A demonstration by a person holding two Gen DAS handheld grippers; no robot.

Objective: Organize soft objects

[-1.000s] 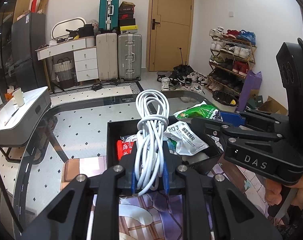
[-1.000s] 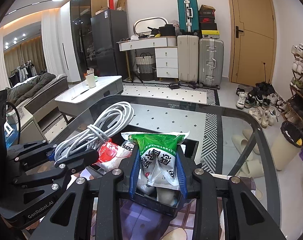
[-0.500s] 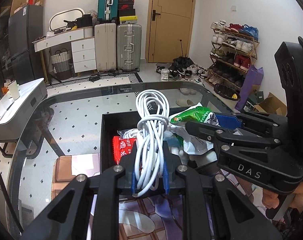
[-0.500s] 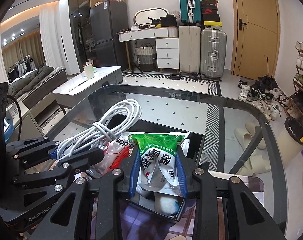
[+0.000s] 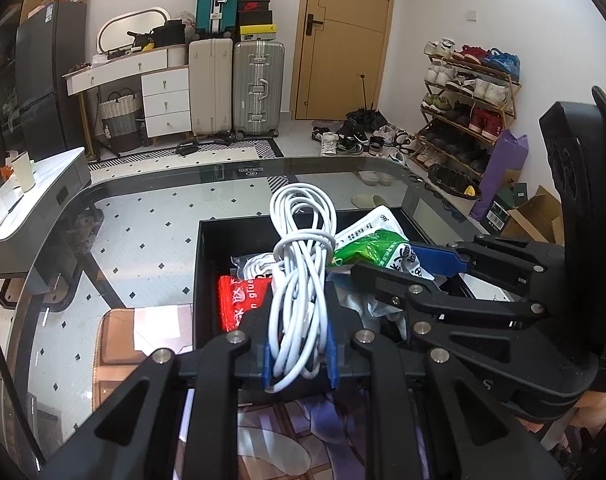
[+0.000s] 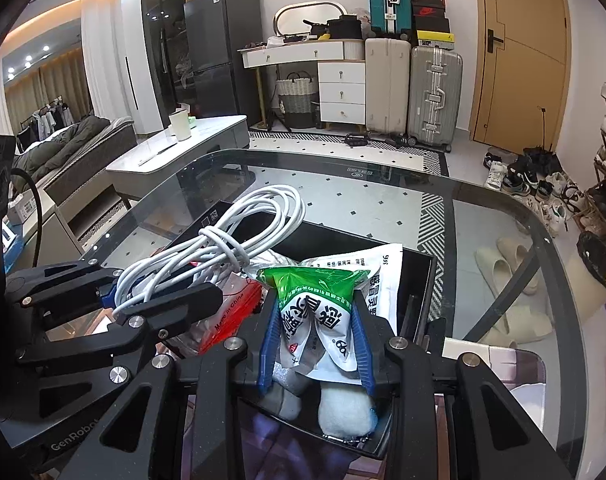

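My left gripper (image 5: pixel 299 354) is shut on a bundle of white cable (image 5: pixel 301 268), held just above a black open box (image 5: pixel 202 272) on the glass table. My right gripper (image 6: pixel 316 344) is shut on a green and white packet (image 6: pixel 317 300), also over the box (image 6: pixel 417 280). Inside the box lie a red packet (image 5: pixel 241 300), a white printed pouch (image 6: pixel 383 276) and a white fluffy thing (image 6: pixel 345 412). In the right wrist view the left gripper (image 6: pixel 115 300) with the cable (image 6: pixel 239 232) is at the left. In the left wrist view the right gripper (image 5: pixel 419 268) with the packet (image 5: pixel 367 246) is at the right.
The box stands on a glass table (image 6: pixel 483 216) with a rounded far edge. A printed mat (image 5: pixel 263 440) lies under the near side of the box. A low white cabinet (image 5: pixel 19 216) stands to the left, shoes and a rack (image 5: pixel 467 96) to the right.
Both grippers have come down and forward towards the box, the right one more. The box now fills more of each view. Both grips are unchanged.
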